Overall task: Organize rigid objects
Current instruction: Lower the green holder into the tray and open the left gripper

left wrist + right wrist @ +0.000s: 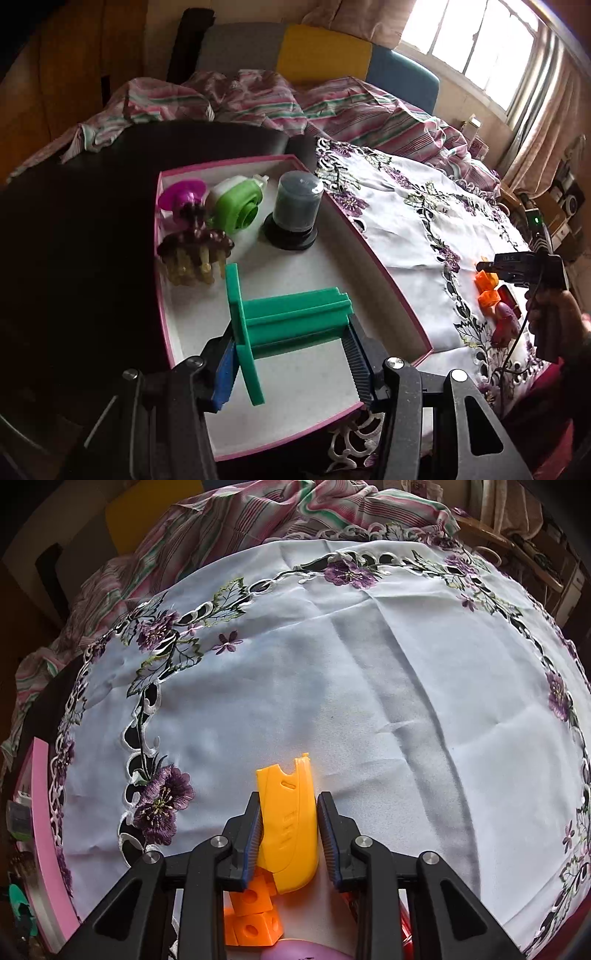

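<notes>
My left gripper is shut on a green plastic spool-like part and holds it over the near half of the pink-rimmed white tray. In the tray stand a grey jar, a green-and-white piece, a purple disc and a brown comb-like toy. My right gripper is shut on a yellow plastic piece above the white embroidered cloth. Orange cubes lie just below it. The right gripper also shows in the left wrist view.
A pink-striped blanket is bunched behind the cloth. A purple egg-shaped object and a red item lie near the orange cubes. The tray's pink rim shows at the left of the right wrist view. Dark tabletop lies left of the tray.
</notes>
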Demonstrator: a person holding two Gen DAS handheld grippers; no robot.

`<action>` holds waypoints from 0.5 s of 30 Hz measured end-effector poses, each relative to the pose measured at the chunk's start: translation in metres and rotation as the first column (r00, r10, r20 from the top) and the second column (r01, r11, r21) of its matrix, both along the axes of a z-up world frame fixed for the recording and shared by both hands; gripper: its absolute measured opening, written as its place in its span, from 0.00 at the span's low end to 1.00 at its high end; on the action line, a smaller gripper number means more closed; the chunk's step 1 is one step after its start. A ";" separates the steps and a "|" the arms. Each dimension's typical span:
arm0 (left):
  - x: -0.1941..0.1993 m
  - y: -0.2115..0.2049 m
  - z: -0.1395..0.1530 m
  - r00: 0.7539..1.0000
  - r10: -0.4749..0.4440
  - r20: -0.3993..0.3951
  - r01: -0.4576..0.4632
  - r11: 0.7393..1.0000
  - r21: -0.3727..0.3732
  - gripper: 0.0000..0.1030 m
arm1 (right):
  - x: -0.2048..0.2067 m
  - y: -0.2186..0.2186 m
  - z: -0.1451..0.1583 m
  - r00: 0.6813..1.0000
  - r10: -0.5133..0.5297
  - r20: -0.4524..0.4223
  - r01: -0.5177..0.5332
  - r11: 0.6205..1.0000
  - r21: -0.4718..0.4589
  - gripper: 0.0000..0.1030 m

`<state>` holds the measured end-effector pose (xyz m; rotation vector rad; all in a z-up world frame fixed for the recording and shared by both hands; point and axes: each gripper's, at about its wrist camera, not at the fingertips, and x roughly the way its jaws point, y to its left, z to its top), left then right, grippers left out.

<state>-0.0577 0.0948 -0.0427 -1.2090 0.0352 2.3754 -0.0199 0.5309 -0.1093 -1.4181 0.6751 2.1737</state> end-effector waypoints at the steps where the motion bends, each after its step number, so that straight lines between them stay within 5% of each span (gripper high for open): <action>1: 0.001 0.001 0.001 1.000 -0.005 -0.009 0.005 1.000 -0.005 0.51 | 0.000 0.000 0.000 1.000 0.002 0.001 -0.002 1.000 0.004 0.28; 15: -0.005 0.026 0.005 0.998 -0.055 -0.013 0.055 0.998 -0.021 0.51 | -0.003 -0.002 0.000 1.000 0.011 0.010 -0.011 1.000 0.022 0.28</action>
